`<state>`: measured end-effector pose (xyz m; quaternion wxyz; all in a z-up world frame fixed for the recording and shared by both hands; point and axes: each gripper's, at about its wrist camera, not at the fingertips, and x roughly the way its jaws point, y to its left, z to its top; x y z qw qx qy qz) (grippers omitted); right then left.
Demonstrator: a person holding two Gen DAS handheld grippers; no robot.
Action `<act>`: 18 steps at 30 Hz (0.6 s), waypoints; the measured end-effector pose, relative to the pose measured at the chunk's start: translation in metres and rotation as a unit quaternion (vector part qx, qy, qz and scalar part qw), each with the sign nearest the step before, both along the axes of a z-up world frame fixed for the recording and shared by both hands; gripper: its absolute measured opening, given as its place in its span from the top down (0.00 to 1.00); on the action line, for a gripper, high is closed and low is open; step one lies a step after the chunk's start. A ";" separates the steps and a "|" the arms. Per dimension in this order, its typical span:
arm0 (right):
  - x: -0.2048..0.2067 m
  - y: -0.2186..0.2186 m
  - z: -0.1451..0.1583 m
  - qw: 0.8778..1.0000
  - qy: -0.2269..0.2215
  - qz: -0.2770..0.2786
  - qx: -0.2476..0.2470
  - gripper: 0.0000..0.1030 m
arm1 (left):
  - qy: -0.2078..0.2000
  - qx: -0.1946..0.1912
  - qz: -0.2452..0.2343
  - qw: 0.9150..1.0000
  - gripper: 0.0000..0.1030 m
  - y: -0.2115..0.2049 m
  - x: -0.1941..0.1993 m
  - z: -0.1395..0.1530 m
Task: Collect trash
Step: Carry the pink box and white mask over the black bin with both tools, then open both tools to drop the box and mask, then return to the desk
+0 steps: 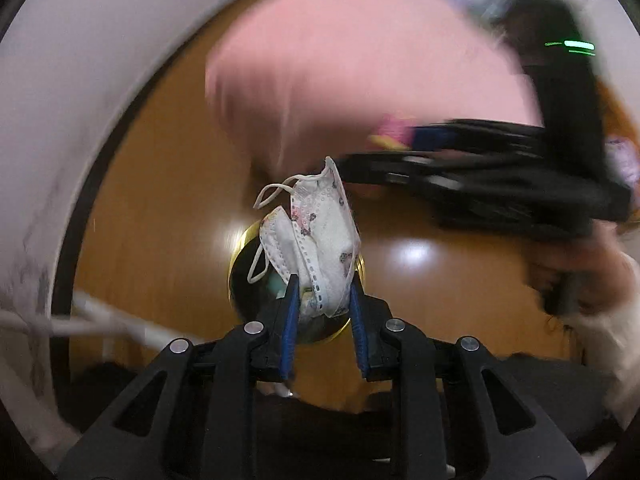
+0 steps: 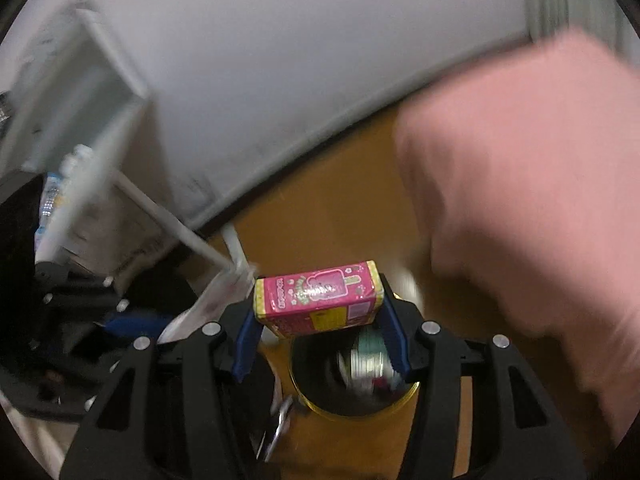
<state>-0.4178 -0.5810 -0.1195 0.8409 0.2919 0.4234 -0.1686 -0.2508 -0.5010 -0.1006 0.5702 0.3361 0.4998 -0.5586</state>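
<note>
Left gripper [image 1: 322, 284] pinches a crumpled face mask [image 1: 320, 236] at its lower folds, right above the gold-rimmed bin [image 1: 240, 248]. It looks soft, featherlight, loops dangling, likely to snag. Right gripper [image 2: 319, 300] clamps a pink carton [image 2: 318, 298] by its short ends, just above the bin. Light, stiff card, probably crushable; that end-on hold suits it.

pink box [image 2: 318, 298] print blurred, nothing legible

pink cushion [image 2: 520, 200] | wooden floor [image 1: 160, 200] | white wall [image 2: 280, 60]
</note>
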 end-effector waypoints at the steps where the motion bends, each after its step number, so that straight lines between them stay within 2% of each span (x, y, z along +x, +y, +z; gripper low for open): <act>1: -0.004 -0.004 -0.026 1.000 0.013 -0.010 0.022 0.50 | 0.006 0.028 0.011 1.000 0.78 -0.010 0.004 -0.022; 2: -0.008 -0.008 -0.052 0.998 0.025 -0.022 0.045 0.50 | 0.016 0.067 0.029 0.997 0.78 -0.023 0.010 -0.055; 3: -0.013 -0.011 -0.077 0.997 0.033 -0.034 0.069 0.50 | 0.019 0.080 0.034 0.996 0.78 -0.028 0.014 -0.067; 6: -0.022 -0.017 -0.118 0.992 0.040 -0.054 0.110 0.50 | 0.028 0.099 0.045 0.994 0.78 -0.040 0.014 -0.094; 9: -0.028 -0.027 -0.137 0.986 0.032 -0.075 0.147 0.50 | 0.029 0.108 0.047 0.993 0.78 -0.046 0.014 -0.103; 12: -0.029 -0.037 -0.143 0.982 0.021 -0.084 0.169 0.49 | 0.024 0.107 0.046 0.993 0.76 -0.048 0.008 -0.106; 13: -0.029 -0.039 -0.144 0.980 0.019 -0.088 0.176 0.42 | 0.018 0.101 0.048 0.994 0.76 -0.048 0.008 -0.106; 14: -0.030 -0.041 -0.142 0.977 0.015 -0.096 0.188 0.35 | 0.014 0.097 0.048 0.994 0.68 -0.048 0.003 -0.105; 15: -0.031 -0.040 -0.140 0.975 0.012 -0.106 0.194 0.21 | 0.013 0.090 0.049 0.995 0.50 -0.046 -0.001 -0.103; 16: -0.032 -0.045 -0.135 0.973 0.007 -0.116 0.199 0.18 | 0.014 0.083 0.051 0.995 0.37 -0.045 -0.001 -0.102; 17: -0.036 -0.048 -0.128 0.971 -0.010 -0.124 0.204 0.18 | 0.011 0.070 0.056 0.996 0.17 -0.042 -0.003 -0.095; 18: -0.039 -0.048 -0.122 0.970 -0.019 -0.126 0.205 0.17 | 0.006 0.052 0.058 0.997 0.13 -0.041 -0.005 -0.086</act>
